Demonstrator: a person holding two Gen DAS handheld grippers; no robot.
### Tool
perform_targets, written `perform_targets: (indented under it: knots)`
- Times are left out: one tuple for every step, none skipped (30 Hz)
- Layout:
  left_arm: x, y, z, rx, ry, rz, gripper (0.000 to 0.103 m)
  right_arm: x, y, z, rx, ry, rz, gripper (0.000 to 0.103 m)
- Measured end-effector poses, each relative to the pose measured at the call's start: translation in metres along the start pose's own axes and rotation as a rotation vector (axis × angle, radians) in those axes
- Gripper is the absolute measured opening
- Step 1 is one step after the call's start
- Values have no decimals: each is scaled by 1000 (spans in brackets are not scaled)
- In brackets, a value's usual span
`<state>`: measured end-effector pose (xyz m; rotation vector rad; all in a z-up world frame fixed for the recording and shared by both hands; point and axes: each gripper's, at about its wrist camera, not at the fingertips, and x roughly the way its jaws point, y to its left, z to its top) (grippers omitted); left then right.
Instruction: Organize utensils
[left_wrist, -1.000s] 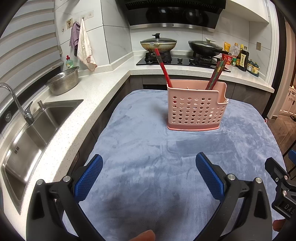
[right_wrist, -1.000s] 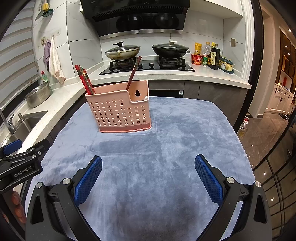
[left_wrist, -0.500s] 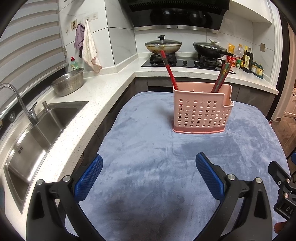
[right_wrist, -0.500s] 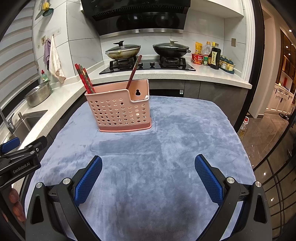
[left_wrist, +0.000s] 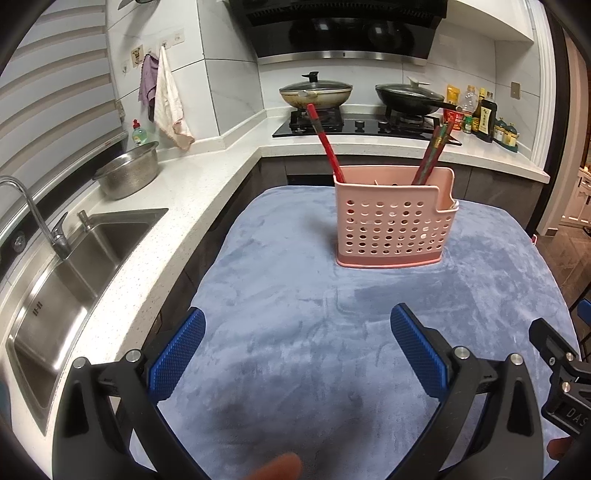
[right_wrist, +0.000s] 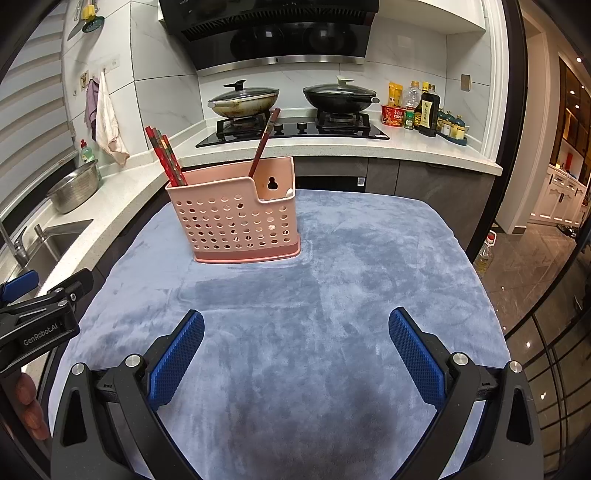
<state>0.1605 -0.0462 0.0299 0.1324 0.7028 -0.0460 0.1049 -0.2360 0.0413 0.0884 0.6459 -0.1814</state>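
Observation:
A pink perforated utensil holder (left_wrist: 393, 221) stands upright on the blue-grey cloth (left_wrist: 295, 325); it also shows in the right wrist view (right_wrist: 240, 218). A bundle of red chopsticks (right_wrist: 166, 157) leans in one end and a single red-handled utensil (right_wrist: 264, 138) in the other; in the left wrist view the single utensil (left_wrist: 327, 142) is at left and the bundle (left_wrist: 434, 151) at right. My left gripper (left_wrist: 295, 350) is open and empty, well short of the holder. My right gripper (right_wrist: 295, 350) is open and empty too.
A steel sink (left_wrist: 74, 266) with a tap and a steel bowl (left_wrist: 129, 170) lie on the white counter at left. Two lidded pans (right_wrist: 288, 98) sit on the hob behind, with bottles (right_wrist: 424, 107) at the back right. The cloth's right edge drops to the floor.
Both grippers have drawn back and shifted slightly; the holder sits further right in the left wrist view. Both stay open and empty. Holder and utensils have not moved.

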Motion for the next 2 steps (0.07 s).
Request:
perform_targets:
  knots:
    - [0, -1, 1, 0, 0, -1, 96, 0, 0, 0, 1, 0, 0, 97]
    - [1, 0, 1, -2, 1, 0, 96, 0, 0, 1, 2, 0, 0, 97]
